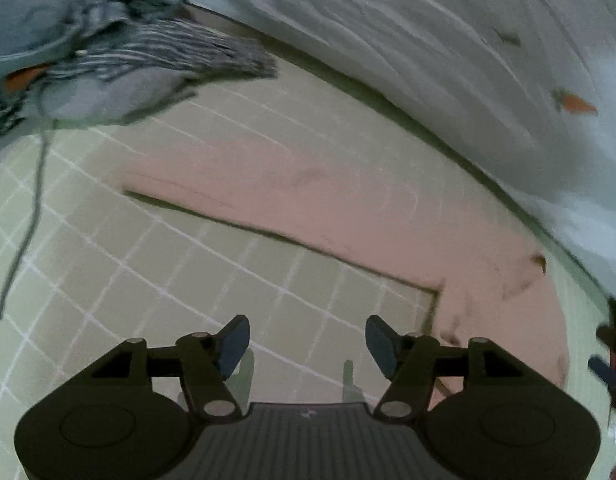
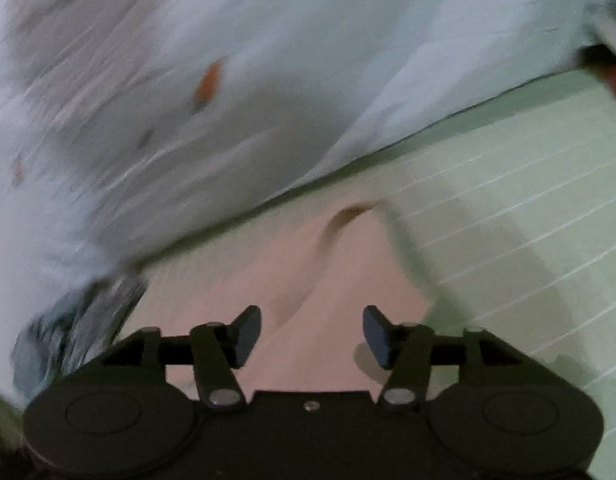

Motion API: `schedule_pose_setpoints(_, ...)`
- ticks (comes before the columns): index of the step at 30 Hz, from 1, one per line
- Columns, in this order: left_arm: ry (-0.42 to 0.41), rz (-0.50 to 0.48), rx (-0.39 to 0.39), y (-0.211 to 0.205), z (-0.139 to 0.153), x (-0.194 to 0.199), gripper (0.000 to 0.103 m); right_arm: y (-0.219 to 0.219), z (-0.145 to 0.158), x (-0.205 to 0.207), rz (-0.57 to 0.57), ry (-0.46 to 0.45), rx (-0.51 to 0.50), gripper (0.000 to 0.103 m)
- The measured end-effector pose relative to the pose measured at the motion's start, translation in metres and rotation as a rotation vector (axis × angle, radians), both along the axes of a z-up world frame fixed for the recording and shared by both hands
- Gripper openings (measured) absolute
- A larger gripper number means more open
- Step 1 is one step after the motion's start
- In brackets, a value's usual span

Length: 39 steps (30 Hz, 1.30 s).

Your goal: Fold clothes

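Cloth: pink garment [image 1: 348, 200] lies flat on gridded surface [image 1: 88, 272], white sheet [image 2: 268, 60] beyond. Looks soft, light, limp; I'd pinch at hem corner. Left hand-held gripper [image 1: 308, 344] and right hand-held gripper [image 2: 312, 336] spread wide, holding nothing.

A pale pink garment [image 1: 348, 184] lies on a light green mat [image 1: 108, 248] ruled with a white grid, beside it a white sheet [image 1: 448, 40] flecked orange, and beyond it a grey-and-white striped garment [image 1: 168, 52].
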<state>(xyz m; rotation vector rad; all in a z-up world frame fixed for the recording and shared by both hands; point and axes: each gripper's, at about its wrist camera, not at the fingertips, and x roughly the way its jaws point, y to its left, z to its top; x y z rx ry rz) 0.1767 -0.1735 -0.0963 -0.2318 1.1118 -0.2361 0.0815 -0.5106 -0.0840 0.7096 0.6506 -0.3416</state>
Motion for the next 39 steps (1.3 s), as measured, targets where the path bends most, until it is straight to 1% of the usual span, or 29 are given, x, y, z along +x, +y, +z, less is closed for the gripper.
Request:
schedule_pose_setpoints(2, 0.012, -0.045, 0.011, -0.013, -0.005, -0.002, 0.069, -0.025, -0.010, 0.000, -0.076, 0.026, 0.057, 0.059)
schedule_pose_setpoints(4, 0.021, -0.086, 0.026, -0.025, -0.010, -0.004, 0.070, -0.038, -0.027, 0.004, -0.119, 0.049, 0.134, 0.058)
schedule_pose_setpoints(5, 0.028, -0.110, 0.037, -0.032, -0.013, -0.006, 0.070, -0.042, -0.036, 0.005, -0.127, 0.057, 0.169, 0.056)
schedule_pose_setpoints(7, 0.042, -0.143, 0.055, -0.041, -0.017, -0.008, 0.070, -0.047, -0.050, 0.010, -0.128, 0.064, 0.229, 0.043)
schedule_pose_setpoints(8, 0.046, -0.157, 0.062, -0.044, -0.019, -0.009, 0.071, -0.048, -0.053, 0.013, -0.127, 0.061, 0.244, 0.030)
schedule_pose_setpoints(9, 0.050, -0.170, 0.069, -0.046, -0.022, -0.011, 0.071, -0.048, -0.054, 0.013, -0.128, 0.058, 0.246, 0.015)
schedule_pose_setpoints(10, 0.051, -0.178, 0.073, -0.048, -0.022, -0.012, 0.071, -0.047, -0.053, 0.011, -0.128, 0.047, 0.240, 0.010)
schedule_pose_setpoints(12, 0.051, -0.193, 0.083, -0.051, -0.023, -0.013, 0.071, -0.045, -0.047, 0.009, -0.130, 0.018, 0.206, 0.009)
schedule_pose_setpoints(14, 0.050, -0.196, 0.091, -0.049, -0.024, -0.013, 0.071, -0.040, -0.032, 0.004, -0.123, 0.001, 0.143, 0.008)
schedule_pose_setpoints(16, 0.043, -0.191, 0.104, -0.046, -0.024, -0.013, 0.071, -0.031, -0.011, -0.004, -0.100, -0.018, 0.038, 0.008)
schedule_pose_setpoints(18, 0.032, -0.173, 0.126, -0.042, -0.023, -0.009, 0.071, -0.019, 0.014, -0.014, -0.061, -0.049, -0.107, 0.008)
schedule_pose_setpoints(21, 0.011, -0.136, 0.158, -0.032, -0.022, 0.002, 0.071, 0.005, 0.051, -0.033, -0.013, -0.114, -0.350, 0.008)
schedule_pose_setpoints(22, 0.006, -0.122, 0.165, -0.029, -0.021, 0.006, 0.072, 0.008, 0.059, -0.040, -0.017, -0.138, -0.392, 0.008)
schedule_pose_setpoints(23, 0.002, -0.097, 0.167, -0.025, -0.022, 0.013, 0.074, 0.005, 0.061, -0.048, -0.043, -0.158, -0.380, 0.008)
schedule_pose_setpoints(24, -0.002, -0.072, 0.169, -0.021, -0.023, 0.020, 0.077, -0.006, 0.055, -0.054, -0.093, -0.151, -0.322, 0.008)
schedule_pose_setpoints(25, -0.005, -0.047, 0.171, -0.017, -0.024, 0.027, 0.077, -0.021, 0.045, -0.059, -0.152, -0.129, -0.252, 0.008)
schedule_pose_setpoints(27, -0.001, -0.005, 0.169, -0.015, -0.027, 0.043, 0.077, -0.050, 0.020, -0.067, -0.281, -0.016, -0.150, 0.008)
schedule_pose_setpoints(28, -0.003, 0.003, 0.170, -0.014, -0.028, 0.051, 0.077, -0.057, 0.013, -0.068, -0.310, 0.016, -0.126, 0.008)
schedule_pose_setpoints(31, -0.007, 0.027, 0.173, -0.013, -0.032, 0.073, 0.077, -0.065, 0.004, -0.066, -0.324, 0.047, -0.103, 0.010)
schedule_pose_setpoints(33, -0.009, 0.043, 0.181, -0.014, -0.034, 0.084, 0.078, -0.071, -0.001, -0.065, -0.333, 0.067, -0.087, 0.023)
schedule_pose_setpoints(34, -0.010, 0.050, 0.184, -0.014, -0.035, 0.089, 0.078, -0.073, -0.004, -0.064, -0.338, 0.077, -0.079, 0.028)
schedule_pose_setpoints(35, -0.006, 0.056, 0.184, -0.014, -0.037, 0.093, 0.079, -0.076, -0.007, -0.064, -0.343, 0.088, -0.071, 0.039)
schedule_pose_setpoints(36, -0.003, 0.061, 0.184, -0.015, -0.039, 0.097, 0.079, -0.079, -0.010, -0.063, -0.348, 0.098, -0.064, 0.042)
schedule_pose_setpoints(39, -0.001, 0.078, 0.193, -0.017, -0.046, 0.106, 0.079, -0.087, -0.018, -0.061, -0.364, 0.126, -0.033, 0.043)
